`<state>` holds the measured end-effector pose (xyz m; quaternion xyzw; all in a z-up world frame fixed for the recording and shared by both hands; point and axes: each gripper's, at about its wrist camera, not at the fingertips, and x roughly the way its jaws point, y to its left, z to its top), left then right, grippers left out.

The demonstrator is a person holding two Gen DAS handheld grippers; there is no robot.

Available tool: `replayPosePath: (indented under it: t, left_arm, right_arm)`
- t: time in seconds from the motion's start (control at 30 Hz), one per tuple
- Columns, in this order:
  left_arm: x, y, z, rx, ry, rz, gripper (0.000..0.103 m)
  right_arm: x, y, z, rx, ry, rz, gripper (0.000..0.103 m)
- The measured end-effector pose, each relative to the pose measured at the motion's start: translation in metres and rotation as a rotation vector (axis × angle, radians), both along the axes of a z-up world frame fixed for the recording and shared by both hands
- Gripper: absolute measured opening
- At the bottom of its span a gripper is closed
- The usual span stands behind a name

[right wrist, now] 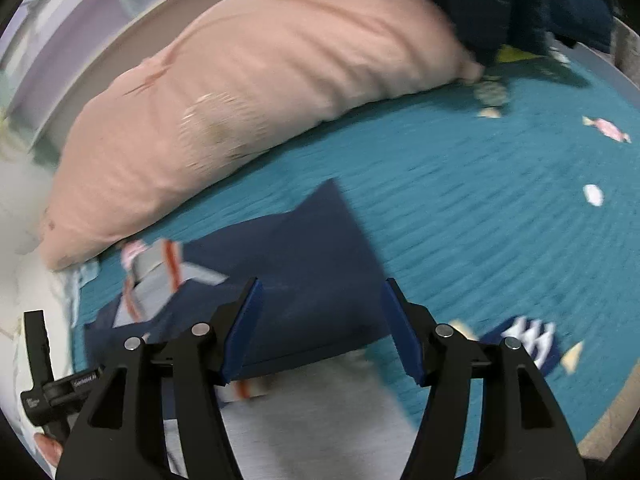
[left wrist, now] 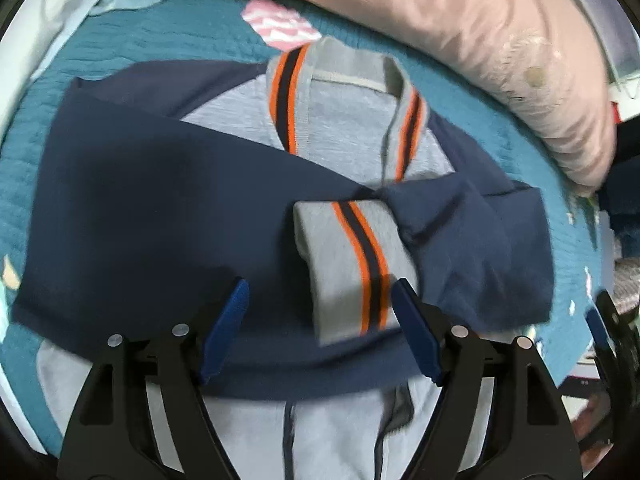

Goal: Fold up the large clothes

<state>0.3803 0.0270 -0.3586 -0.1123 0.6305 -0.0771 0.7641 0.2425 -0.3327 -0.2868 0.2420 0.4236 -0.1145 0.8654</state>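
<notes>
Left gripper fingers spread, empty, above jacket lying flat on bed. Both navy sleeves crossed over grey chest, cuff on top, likely narrowing it for folding. Right gripper likewise released, over sleeve edge.

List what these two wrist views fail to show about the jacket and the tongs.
- Jacket hem: left wrist view, cut off by the bottom edge and left tongs.
- Jacket collar: right wrist view, motion-blurred.
- Right tongs: open above the sleeve; contact with the cloth cannot be judged.
</notes>
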Motion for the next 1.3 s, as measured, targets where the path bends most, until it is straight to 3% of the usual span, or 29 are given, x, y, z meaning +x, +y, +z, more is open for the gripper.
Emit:
replayPosePath:
  t: [0.1, 0.13, 0.17, 0.2, 0.3, 0.43, 0.57, 0.8, 1.03, 1.07, 1.13, 1.2, 1.3]
  left_arm:
    - [0.006, 0.003, -0.011, -0.013, -0.002, 0.1, 0.074]
    - [0.006, 0.003, -0.01, -0.008, -0.025, 0.116, 0.066]
    - [0.004, -0.001, -0.009, 0.012, -0.042, 0.097, 0.033]
    - [0.003, -0.003, -0.01, 0.026, -0.03, 0.082, 0.018]
    - [-0.003, -0.004, -0.002, 0.063, -0.054, 0.071, 0.006]
    - [-0.012, 0.003, 0.019, 0.064, -0.094, 0.03, 0.005]
    - [-0.017, 0.013, 0.037, 0.129, -0.133, 0.023, 0.005]
    - [-0.022, 0.064, 0.062, 0.183, -0.154, 0.031, 0.005]
    - [-0.016, 0.084, 0.036, 0.239, -0.082, 0.037, 0.006]
    - [-0.016, 0.083, 0.031, 0.251, -0.073, 0.037, 0.006]
    - [-0.016, 0.085, 0.018, 0.256, -0.051, 0.041, 0.007]
    - [-0.016, 0.09, 0.009, 0.24, -0.034, 0.051, 0.01]
    - [-0.019, 0.1, 0.008, 0.228, -0.031, 0.062, 0.007]
  right_arm:
    - [-0.005, -0.02, -0.007, -0.013, 0.017, -0.03, 0.058]
    - [-0.006, -0.026, -0.012, -0.014, 0.027, -0.037, 0.058]
    - [-0.006, -0.029, -0.015, -0.011, 0.037, -0.04, 0.058]
    - [-0.006, -0.031, -0.017, -0.01, 0.045, -0.043, 0.058]
    - [-0.004, -0.032, -0.023, -0.012, 0.07, -0.047, 0.058]
    - [0.002, -0.017, -0.026, -0.044, 0.082, -0.004, 0.058]
    - [0.008, -0.005, -0.027, -0.044, 0.089, 0.015, 0.058]
    - [0.012, 0.009, -0.02, -0.06, 0.087, 0.051, 0.058]
    - [0.034, 0.035, -0.033, -0.05, 0.094, 0.134, 0.057]
    - [0.042, 0.041, -0.045, -0.067, 0.145, 0.162, 0.042]
    - [0.053, 0.05, -0.077, -0.135, 0.285, 0.199, 0.022]
    - [0.054, 0.047, -0.098, -0.111, 0.326, 0.209, 0.021]
    - [0.052, 0.043, -0.098, -0.1, 0.313, 0.204, 0.018]
